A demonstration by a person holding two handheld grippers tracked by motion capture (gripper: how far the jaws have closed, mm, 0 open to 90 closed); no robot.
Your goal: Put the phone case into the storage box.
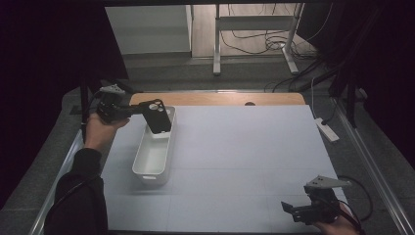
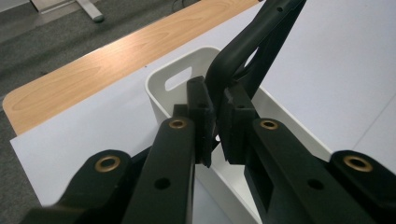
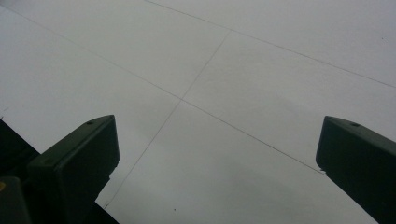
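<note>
the black phone case [image 1: 157,116] was held in the air over the far end of the white bin [image 1: 152,156], pinched at its edge by the left gripper [image 1: 128,110], which reached in from the left of it. in the high view the case hung to the right of the gripper's tips, its flat back turned toward the camera, with the round camera hole at its upper left corner. its long axis ran from that corner down and to the right, tilted, with the lower end just above the bin's far rim. in the left gripper view the case [image 2: 254,42] showed edge-on as a curved black rim rising away from the jaws toward the upper right, and the jaws stood close together, clamped on that rim, with the bin's handle slot [image 2: 178,78] just beyond them.

the bin lay on the white mat [image 1: 244,147], its long side running roughly toward and away from the person, left of the table's middle. a strip of the wooden table edge [image 1: 220,99] showed past the mat's far side.

the right gripper [image 1: 291,209] was well apart from all this, at the near right corner of the mat, held low in the right hand [image 1: 337,225]. in the right gripper view its jaws stood wide apart with nothing between them, above bare mat [image 3: 210,93]
</note>
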